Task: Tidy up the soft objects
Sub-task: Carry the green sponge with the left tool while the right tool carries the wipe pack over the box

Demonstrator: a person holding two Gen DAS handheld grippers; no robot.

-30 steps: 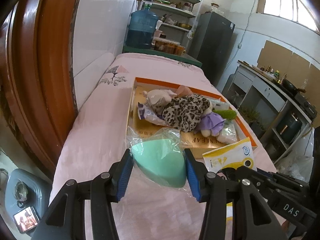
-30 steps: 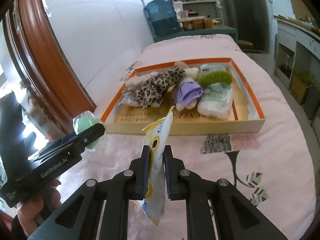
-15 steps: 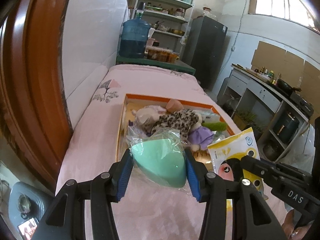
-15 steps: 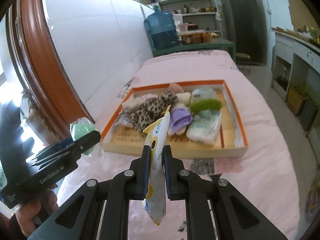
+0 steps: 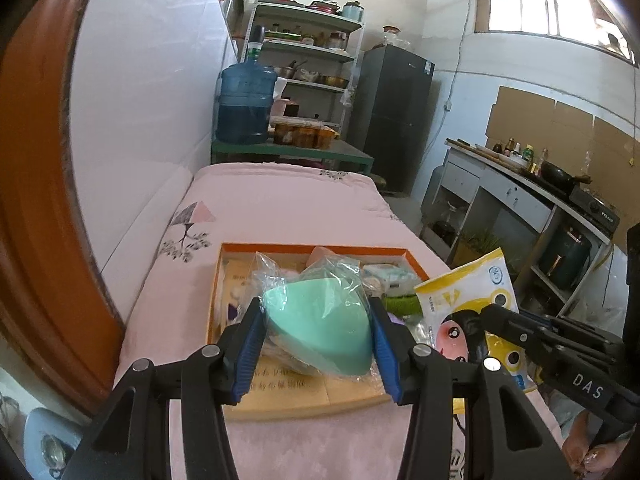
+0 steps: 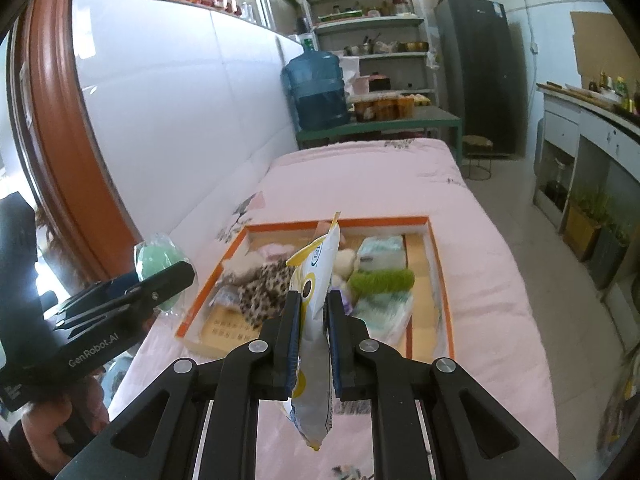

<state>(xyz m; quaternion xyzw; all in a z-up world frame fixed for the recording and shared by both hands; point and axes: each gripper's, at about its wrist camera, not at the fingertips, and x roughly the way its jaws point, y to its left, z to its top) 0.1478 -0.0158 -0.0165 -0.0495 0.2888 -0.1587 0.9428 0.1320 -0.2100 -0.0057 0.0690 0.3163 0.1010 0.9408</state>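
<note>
Pink bedding (image 6: 472, 248) lies under both my tools, with the orange-rimmed tray (image 6: 428, 222) straight ahead and below. On the left, my left tool (image 5: 316, 338) pinches the bagged green sponge (image 5: 320, 320) across its width, above the tray's near-left corner. Further right, my right tool (image 6: 313, 332) is pressed onto the yellow packet (image 6: 316, 276), hanging edge-on, long axis upright, toward the tray's middle.

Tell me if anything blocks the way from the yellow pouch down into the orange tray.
No barrier stands between the yellow pouch and the orange tray, but the tray floor is crowded: leopard plush, green fuzzy roll and tissue packs fill it.
</note>
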